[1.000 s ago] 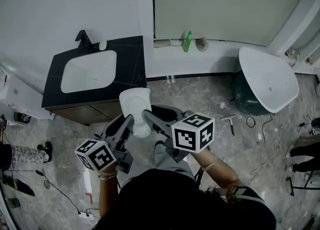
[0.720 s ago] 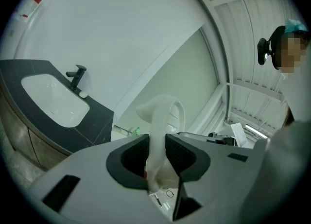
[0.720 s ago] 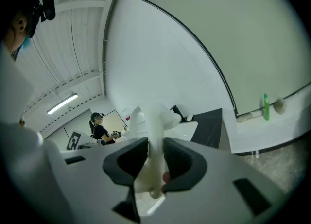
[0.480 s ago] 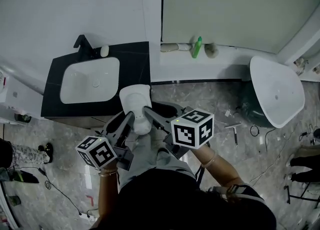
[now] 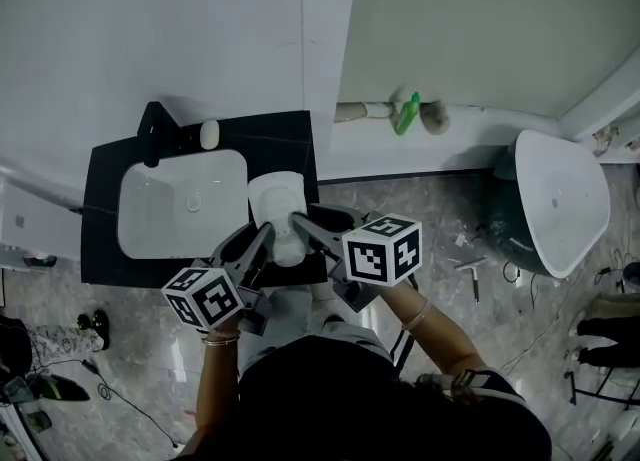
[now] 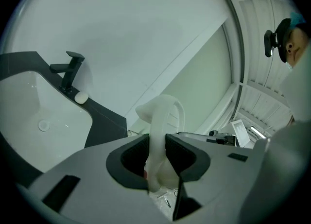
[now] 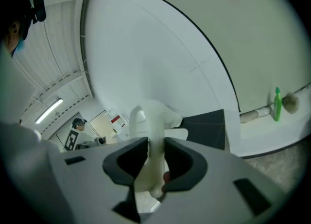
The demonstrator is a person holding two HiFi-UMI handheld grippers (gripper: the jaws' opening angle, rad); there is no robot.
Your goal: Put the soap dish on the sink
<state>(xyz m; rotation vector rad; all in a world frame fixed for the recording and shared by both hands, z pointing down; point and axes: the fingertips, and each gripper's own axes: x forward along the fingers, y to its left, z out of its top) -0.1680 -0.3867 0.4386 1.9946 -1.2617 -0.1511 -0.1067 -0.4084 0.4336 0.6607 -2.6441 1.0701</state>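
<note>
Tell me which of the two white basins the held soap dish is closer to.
The rectangular sink set in the black counter, at left: the soap dish is over that counter's right part. The other basin stands far off at right.

Steep overhead and left gripper views share sink (image 5: 285, 144).

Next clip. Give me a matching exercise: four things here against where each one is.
1 soap dish
2 faucet
3 green bottle
4 bar of soap

A on the ledge right of the counter
B clamped by the left tool and the right tool
C on the counter beside the faucet
D at the counter's far left corner

Pairs: 1-B, 2-D, 3-A, 4-C
</note>
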